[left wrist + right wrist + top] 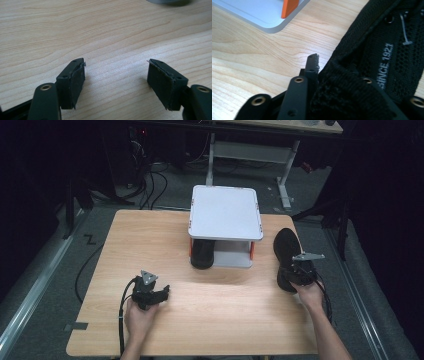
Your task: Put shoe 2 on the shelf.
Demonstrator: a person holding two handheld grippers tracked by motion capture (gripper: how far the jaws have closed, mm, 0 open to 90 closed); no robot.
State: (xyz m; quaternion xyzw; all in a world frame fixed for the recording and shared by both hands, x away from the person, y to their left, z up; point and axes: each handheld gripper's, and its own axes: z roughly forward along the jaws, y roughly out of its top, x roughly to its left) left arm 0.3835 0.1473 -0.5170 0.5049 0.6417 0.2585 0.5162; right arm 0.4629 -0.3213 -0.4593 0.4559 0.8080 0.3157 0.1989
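Note:
A black mesh shoe point(286, 251) lies on the right side of the wooden table point(225, 320), toe pointing away. My right gripper point(301, 273) sits at its heel end, jaws closed on the heel collar. In the right gripper view the shoe point(377, 47) bulges between the jaws of that gripper point(337, 75); one fingertip point(312, 62) presses its outer side and the other is buried in the fabric. My left gripper point(162, 293) rests low over the table's front left. Its jaws stand wide apart in the left gripper view point(116, 72), with bare wood between them.
A white two-level rack point(225, 212) with orange posts point(290, 7) stands at the table's far middle. A second black shoe point(202, 252) is tucked under its top shelf on the left. The rack's base corner point(262, 15) lies close to the held shoe.

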